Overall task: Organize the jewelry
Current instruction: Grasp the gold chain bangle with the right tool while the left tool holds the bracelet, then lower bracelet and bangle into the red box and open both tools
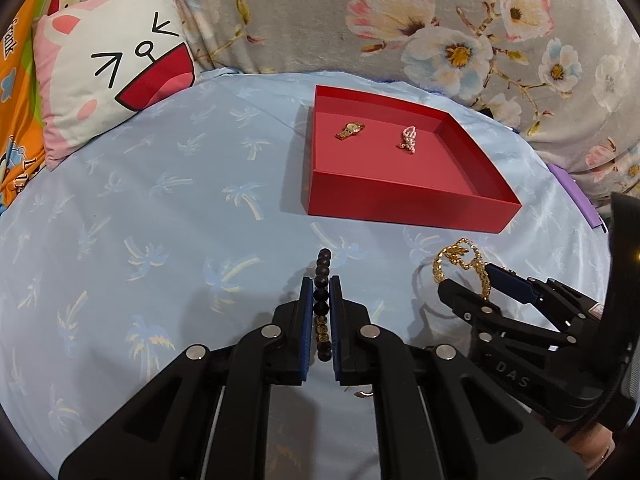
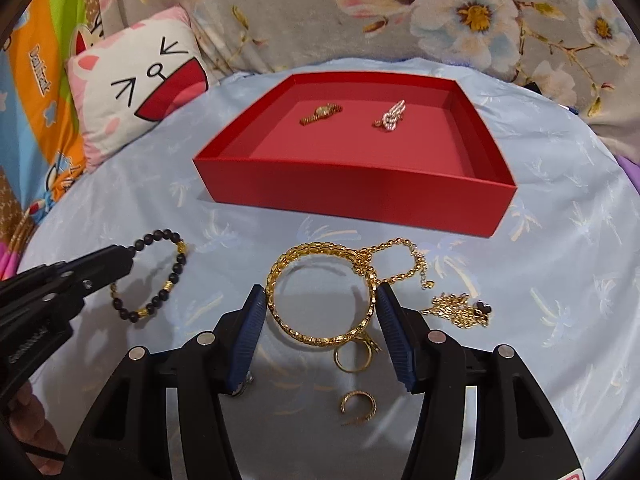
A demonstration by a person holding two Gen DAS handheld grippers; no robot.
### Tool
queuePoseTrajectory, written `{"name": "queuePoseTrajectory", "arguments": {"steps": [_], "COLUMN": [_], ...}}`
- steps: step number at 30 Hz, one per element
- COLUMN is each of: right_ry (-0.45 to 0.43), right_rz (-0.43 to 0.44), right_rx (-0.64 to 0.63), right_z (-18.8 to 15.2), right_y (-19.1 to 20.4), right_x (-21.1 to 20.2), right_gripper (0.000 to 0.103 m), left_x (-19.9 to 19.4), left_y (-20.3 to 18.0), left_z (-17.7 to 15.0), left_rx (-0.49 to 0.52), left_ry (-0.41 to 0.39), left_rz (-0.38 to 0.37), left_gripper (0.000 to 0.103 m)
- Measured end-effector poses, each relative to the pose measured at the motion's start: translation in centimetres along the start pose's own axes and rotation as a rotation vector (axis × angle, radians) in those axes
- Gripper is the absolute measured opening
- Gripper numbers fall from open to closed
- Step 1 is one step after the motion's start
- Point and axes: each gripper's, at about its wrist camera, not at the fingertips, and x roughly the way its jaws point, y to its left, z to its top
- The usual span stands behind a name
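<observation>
Two pieces already lie in the red box [image 2: 360,196]: a gold watch [image 2: 321,114] and a pink piece [image 2: 390,118]. My left gripper [image 1: 321,296] is clamped on the dark bead bracelet [image 1: 323,276], lying just near the box. My right gripper [image 2: 321,312] stands apart around the gold bangle [image 2: 320,296]; the gold chain [image 2: 400,260] tangled at its rim could drag along, I judge. Small ring [image 2: 352,354] nearby might scatter. Readable: "DAS" on the right gripper's body.
</observation>
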Motion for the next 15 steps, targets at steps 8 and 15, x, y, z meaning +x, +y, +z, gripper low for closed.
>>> {"name": "queuePoseTrajectory", "arguments": {"steps": [8,15], "right_ry": [-0.049,-0.075], "right_rz": [0.005,0.001], "right_rx": [0.042,0.095], "right_z": [-1.0,-1.9], "right_y": [-1.2,-3.1], "right_x": [-4.3,-6.9], "right_gripper": [0.055,0.055], "left_x": [-1.5,-3.1], "left_y": [-1.5,-3.4], "left_z": [0.6,1.8], "left_rx": [0.013,0.044], "left_ry": [-0.023,-0.055], "left_rz": [-0.04,-0.071], "left_gripper": [0.007,0.007]}}
